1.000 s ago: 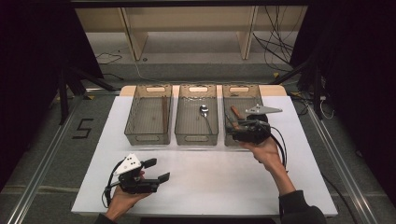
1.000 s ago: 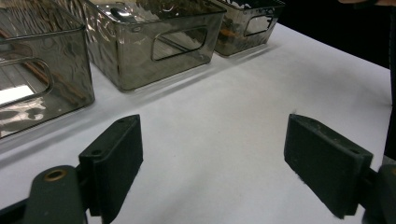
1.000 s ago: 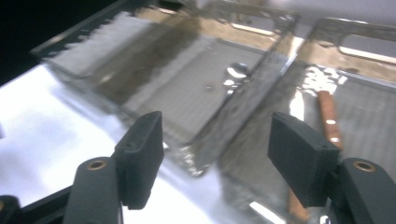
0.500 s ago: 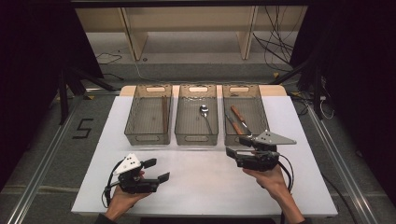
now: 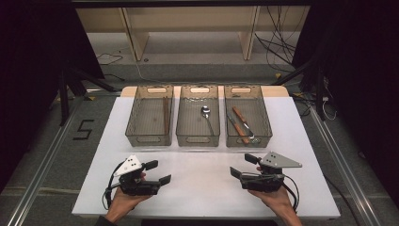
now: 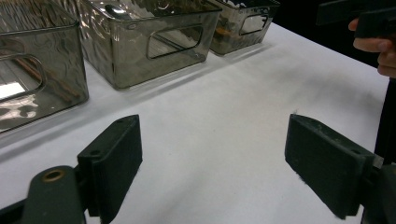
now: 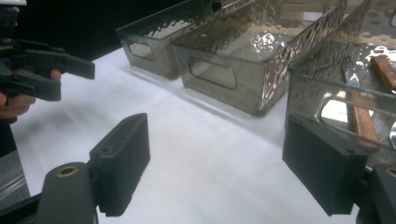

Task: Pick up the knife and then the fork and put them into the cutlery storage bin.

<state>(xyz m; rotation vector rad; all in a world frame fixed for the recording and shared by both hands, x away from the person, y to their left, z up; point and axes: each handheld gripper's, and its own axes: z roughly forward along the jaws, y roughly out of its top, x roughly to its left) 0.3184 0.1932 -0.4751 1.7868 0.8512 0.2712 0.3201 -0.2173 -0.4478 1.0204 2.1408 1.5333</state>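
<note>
**Three Smoked Bins, Both Grippers Empty on the Mat**

Three translucent grey bins stand side by side across the upper middle of the high view, on a white mat (image 5: 207,174) that covers the table.

1. Left bin (image 5: 149,115): holds one thin brown stick (image 5: 165,113) lying lengthwise along its right wall.
2. Middle bin (image 5: 198,115): holds one metal spoon (image 5: 207,117), bowl toward the top of the frame.
3. Right bin (image 5: 247,115): holds two wooden-handled utensils (image 5: 240,123) lying diagonally, close together; whether they touch cannot be told.

Each bin has a cut-out handle in its near end wall and in its far one.

The left gripper (image 5: 153,172) rests in the lower left of the high view, held in a hand above the mat. Its pads (image 6: 114,161) are spread wide with bare mat between them.

The right gripper (image 5: 243,166) sits in the lower right of the high view, below the right bin and apart from it. Its jaws have just been opening; the pads (image 7: 123,158) are spread wide and nothing lies between them.

In the right gripper view, the utensils (image 7: 362,116) lie inside the bin at the upper right of the frame, behind the bin wall and beyond the right-hand pad. The fingers touch neither utensils nor bin.
</note>
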